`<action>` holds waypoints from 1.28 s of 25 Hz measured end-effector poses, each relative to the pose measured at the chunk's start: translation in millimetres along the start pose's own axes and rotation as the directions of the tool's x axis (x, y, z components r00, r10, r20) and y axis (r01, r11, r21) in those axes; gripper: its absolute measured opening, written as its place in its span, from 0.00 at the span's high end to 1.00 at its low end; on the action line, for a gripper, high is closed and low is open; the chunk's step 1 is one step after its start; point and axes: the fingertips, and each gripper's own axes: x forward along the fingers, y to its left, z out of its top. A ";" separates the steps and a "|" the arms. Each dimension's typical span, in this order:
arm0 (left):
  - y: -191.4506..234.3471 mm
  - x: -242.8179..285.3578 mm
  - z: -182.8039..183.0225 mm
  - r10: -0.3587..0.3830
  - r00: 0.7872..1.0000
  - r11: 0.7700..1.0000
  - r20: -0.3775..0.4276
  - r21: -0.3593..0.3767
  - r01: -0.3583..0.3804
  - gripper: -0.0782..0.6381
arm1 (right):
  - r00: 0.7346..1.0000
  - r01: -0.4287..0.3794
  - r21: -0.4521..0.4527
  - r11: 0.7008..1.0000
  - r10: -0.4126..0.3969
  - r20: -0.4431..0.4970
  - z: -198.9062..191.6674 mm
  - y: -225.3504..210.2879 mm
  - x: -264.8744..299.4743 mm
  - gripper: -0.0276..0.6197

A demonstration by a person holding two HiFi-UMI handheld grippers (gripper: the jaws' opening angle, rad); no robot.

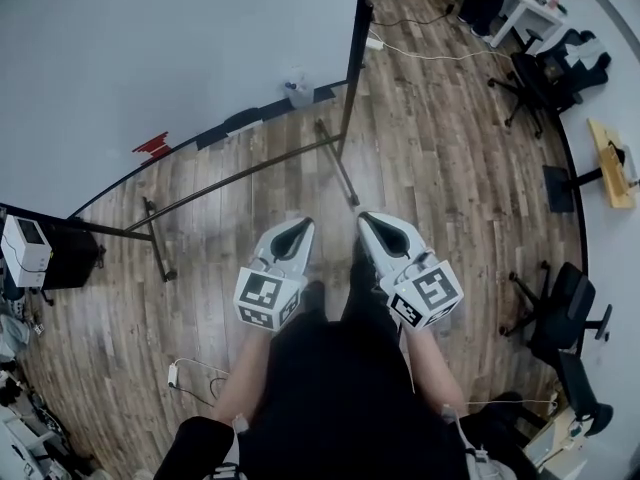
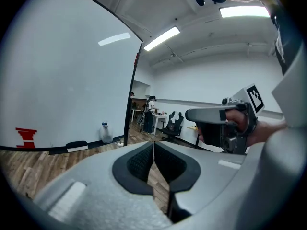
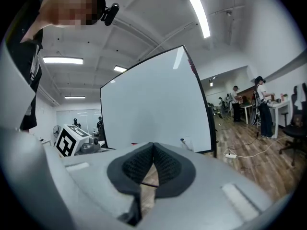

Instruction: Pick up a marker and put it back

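Observation:
Red markers (image 1: pixel 152 146) lie on the tray of a big whiteboard (image 1: pixel 150 58), far ahead and to the left of both grippers. In the left gripper view the red markers (image 2: pixel 25 136) show low on the whiteboard (image 2: pixel 62 80). My left gripper (image 1: pixel 298 230) and right gripper (image 1: pixel 372 223) are held side by side over the wooden floor, well short of the board. The left gripper (image 2: pixel 153 145) is shut with nothing between its pads. The right gripper (image 3: pixel 153 146) is shut and empty too.
A black eraser (image 1: pixel 243 121) and a spray bottle (image 1: pixel 297 90) sit on the tray. The board's black stand legs (image 1: pixel 335 168) spread over the floor ahead. Office chairs (image 1: pixel 540 78) stand at the right, and a white cable (image 1: pixel 190 373) lies near my feet. People stand at desks (image 2: pixel 152 114) in the background.

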 end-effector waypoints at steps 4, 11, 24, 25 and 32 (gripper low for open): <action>16.7 21.0 11.9 0.081 0.997 0.997 0.009 -0.009 -0.081 0.87 | 0.997 -0.080 -0.005 0.997 0.080 -0.007 10.0 -27.5 34.2 0.95; 48.6 79.1 47.6 0.213 0.976 0.976 0.047 -0.054 -0.211 0.87 | 0.972 -0.233 -0.028 0.972 0.233 -0.013 40.9 -86.8 95.0 0.95; 92.0 187.3 75.3 0.443 0.892 0.892 0.087 -0.147 -0.428 0.87 | 0.884 -0.465 -0.050 0.884 0.461 -0.072 56.2 -179.1 150.7 0.95; 93.0 193.2 75.5 0.453 0.887 0.886 0.086 -0.150 -0.438 0.87 | 0.877 -0.478 -0.050 0.877 0.474 -0.078 55.7 -184.1 153.3 0.95; 104.0 210.3 70.5 0.519 0.853 0.845 0.060 -0.184 -0.502 0.87 | 0.847 -0.526 -0.027 0.850 0.521 -0.106 48.6 -207.0 170.0 0.95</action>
